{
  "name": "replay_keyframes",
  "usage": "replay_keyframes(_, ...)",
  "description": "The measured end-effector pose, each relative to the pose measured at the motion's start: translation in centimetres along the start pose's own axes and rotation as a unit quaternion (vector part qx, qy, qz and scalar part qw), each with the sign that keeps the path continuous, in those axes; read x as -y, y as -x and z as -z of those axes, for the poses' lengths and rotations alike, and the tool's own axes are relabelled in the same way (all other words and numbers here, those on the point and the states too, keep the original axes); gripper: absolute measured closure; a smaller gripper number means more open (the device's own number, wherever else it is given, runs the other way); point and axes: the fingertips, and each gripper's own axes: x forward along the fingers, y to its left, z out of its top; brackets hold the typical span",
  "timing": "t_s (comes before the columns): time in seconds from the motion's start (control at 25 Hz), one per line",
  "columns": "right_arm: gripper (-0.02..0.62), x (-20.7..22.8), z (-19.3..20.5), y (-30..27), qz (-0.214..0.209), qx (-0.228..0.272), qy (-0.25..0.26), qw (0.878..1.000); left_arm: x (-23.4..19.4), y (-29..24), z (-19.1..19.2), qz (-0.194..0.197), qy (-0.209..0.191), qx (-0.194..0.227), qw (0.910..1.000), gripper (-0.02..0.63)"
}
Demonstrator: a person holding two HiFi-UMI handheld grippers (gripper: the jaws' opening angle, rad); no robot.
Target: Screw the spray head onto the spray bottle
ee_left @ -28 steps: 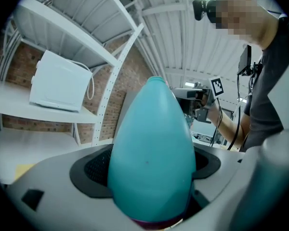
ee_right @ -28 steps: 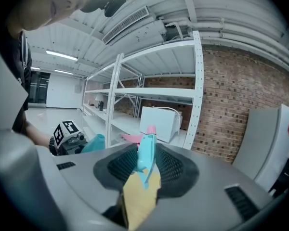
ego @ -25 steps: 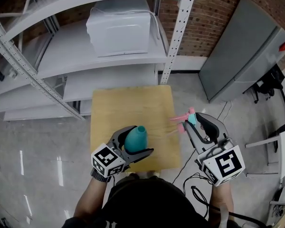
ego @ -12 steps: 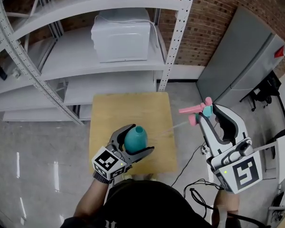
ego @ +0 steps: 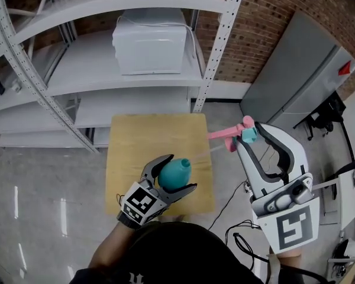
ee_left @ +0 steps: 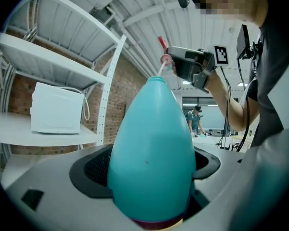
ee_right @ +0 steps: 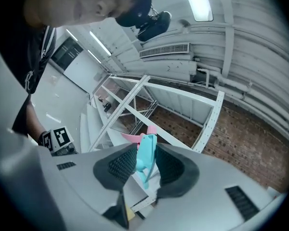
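A: What stands at the back?
B: A red brick wall [ego: 266,16], fronted by white metal shelving [ego: 89,76] that carries a white box [ego: 149,43].
A: And lower down?
B: A small wooden worktop [ego: 154,141] on a glossy grey floor [ego: 41,182], a grey cabinet [ego: 296,81] to the right, and a strip light [ee_right: 197,1] overhead.

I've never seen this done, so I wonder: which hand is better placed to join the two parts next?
Probably the right. The right gripper holds the spray head free in the air beside the table. The left gripper grips the teal bottle over the table and can just steady it.
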Motion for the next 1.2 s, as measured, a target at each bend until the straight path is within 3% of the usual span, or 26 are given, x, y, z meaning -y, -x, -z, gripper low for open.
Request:
replay_keyframes(0.16,0.471,-2.8,1.6,-0.4,-0.051,-0.013,0.001,0.999,1.0,-1.0,-1.7,-0.020,-0.002,-0.022,0.9996,0.163)
replay_keyframes(0.32,0.471,-9.2,4.3,-4.3,-0.093,-0.036,0.006,0.995,-1.2,0.7,0.0,-0.025,-0.023,-0.035,0.9988,0.163)
replay_keyframes(0.44,0.471,-10.7,5.3,-5.2,-0.106,-0.052,0.023,0.993,-1.8,0.8,0.4,-0.030,-0.030,-0.043,0.9981,0.163)
replay_keyframes(0.72,0.471,-11.2,5.5,-6.1,-0.113,-0.063,0.042,0.991,-2.8,0.7,0.5,-0.048,-0.017,-0.041,0.9979,0.163)
replay_keyframes(0.8,0.471,-11.5,5.5,-6.6,-0.109,-0.071,0.045,0.991,-3.3,0.8,0.6,-0.062,-0.032,-0.047,0.9964,0.163)
replay_keyframes(0.96,0.471,-11.4,4.9,-7.8,-0.089,-0.082,0.003,0.993,-4.3,0.9,0.7,-0.092,-0.048,-0.046,0.9936,0.163)
replay_keyframes(1.08,0.469,-11.4,4.7,-7.9,-0.077,-0.092,-0.002,0.993,-4.6,0.7,0.6,-0.093,-0.043,-0.038,0.9940,0.163)
replay_keyframes(1.2,0.469,-11.6,4.2,-7.8,-0.094,-0.090,-0.024,0.991,-4.7,0.5,0.2,-0.083,-0.033,-0.018,0.9958,0.163)
